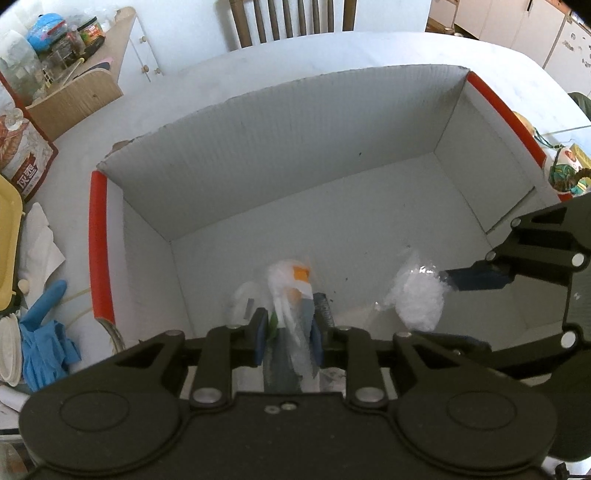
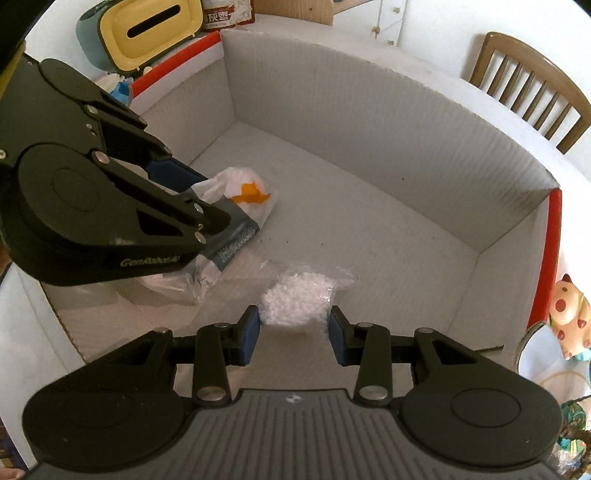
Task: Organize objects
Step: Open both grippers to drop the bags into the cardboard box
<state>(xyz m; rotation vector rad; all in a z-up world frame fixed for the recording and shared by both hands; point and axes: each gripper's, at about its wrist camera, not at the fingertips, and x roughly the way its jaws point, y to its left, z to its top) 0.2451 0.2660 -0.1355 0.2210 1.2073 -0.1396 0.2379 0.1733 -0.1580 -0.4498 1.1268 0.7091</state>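
Blue gloves (image 1: 44,343) and a yellow tissue box (image 2: 147,33) crowd the bench (image 1: 332,51) outside the grey cardboard box (image 1: 295,147). Low in frame inside it, the left claw (image 1: 288,343) pinches a clear bag of packets (image 1: 291,288); the right claw (image 2: 293,332), half-spread, brackets a bag of white granules (image 2: 295,299).

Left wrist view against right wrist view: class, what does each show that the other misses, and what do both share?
Only the left wrist view shows the blue gloves beside the box. Only the right wrist view shows the yellow tissue holder and the spotted cat figurine. Both show the cardboard box, the bag of white pellets and the plastic-wrapped packet held by the left gripper.
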